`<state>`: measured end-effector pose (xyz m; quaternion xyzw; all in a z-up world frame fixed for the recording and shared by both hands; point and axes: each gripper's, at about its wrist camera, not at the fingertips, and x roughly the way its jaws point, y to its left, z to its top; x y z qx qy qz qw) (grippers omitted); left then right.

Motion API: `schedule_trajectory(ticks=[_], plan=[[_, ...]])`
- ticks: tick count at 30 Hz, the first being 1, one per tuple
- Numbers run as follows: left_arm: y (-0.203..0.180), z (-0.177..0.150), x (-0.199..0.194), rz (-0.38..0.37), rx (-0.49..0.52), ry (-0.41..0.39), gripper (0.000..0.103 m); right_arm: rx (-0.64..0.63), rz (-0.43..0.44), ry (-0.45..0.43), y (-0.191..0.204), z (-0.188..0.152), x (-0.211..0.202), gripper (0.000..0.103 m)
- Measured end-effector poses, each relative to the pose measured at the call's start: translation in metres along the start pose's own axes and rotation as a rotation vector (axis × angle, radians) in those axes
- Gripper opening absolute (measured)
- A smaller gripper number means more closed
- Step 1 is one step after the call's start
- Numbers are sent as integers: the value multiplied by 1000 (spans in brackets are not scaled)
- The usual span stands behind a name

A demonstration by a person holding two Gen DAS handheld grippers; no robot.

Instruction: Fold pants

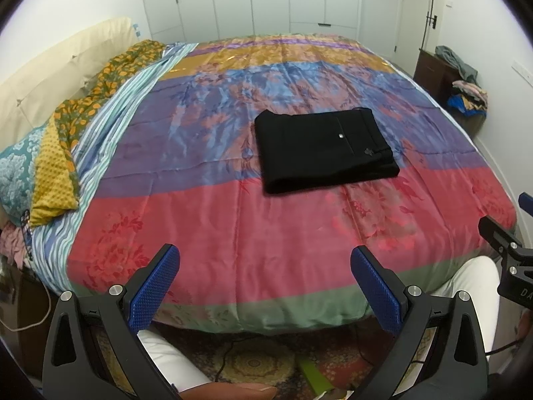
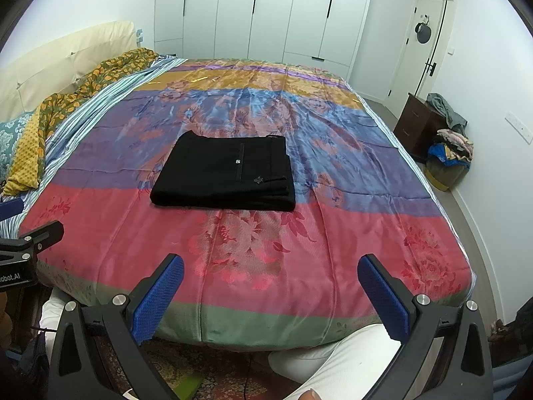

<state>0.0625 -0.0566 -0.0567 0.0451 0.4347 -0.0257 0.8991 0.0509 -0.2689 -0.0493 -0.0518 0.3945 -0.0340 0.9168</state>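
Black pants (image 1: 324,150) lie folded into a flat rectangle on the bed's colourful striped quilt (image 1: 233,226), a small button facing up. They also show in the right wrist view (image 2: 226,176). My left gripper (image 1: 265,266) is open and empty, held back over the near edge of the bed, well short of the pants. My right gripper (image 2: 270,276) is open and empty too, also over the near edge. Part of the right gripper shows at the right edge of the left wrist view (image 1: 506,253).
Pillows and a patterned blanket (image 1: 83,100) lie at the bed's left side by a cream headboard (image 1: 50,66). A dark nightstand (image 2: 419,123) with a pile of clothes (image 2: 449,146) stands right. White wardrobes (image 2: 266,16) line the far wall. A patterned rug (image 1: 260,363) is below.
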Motion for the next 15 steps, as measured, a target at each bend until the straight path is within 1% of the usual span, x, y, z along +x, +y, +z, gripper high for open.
schedule_trajectory(ticks=[6, 11, 15], plan=[[-3, 0, 2, -9, 12, 4, 102, 3, 3, 4, 0, 0, 1, 103], [-1, -1, -1, -30, 6, -8, 102, 5, 7, 7, 3, -1, 1, 103], [-2, -1, -4, -28, 13, -18, 102, 6, 8, 6, 4, -1, 0, 103]])
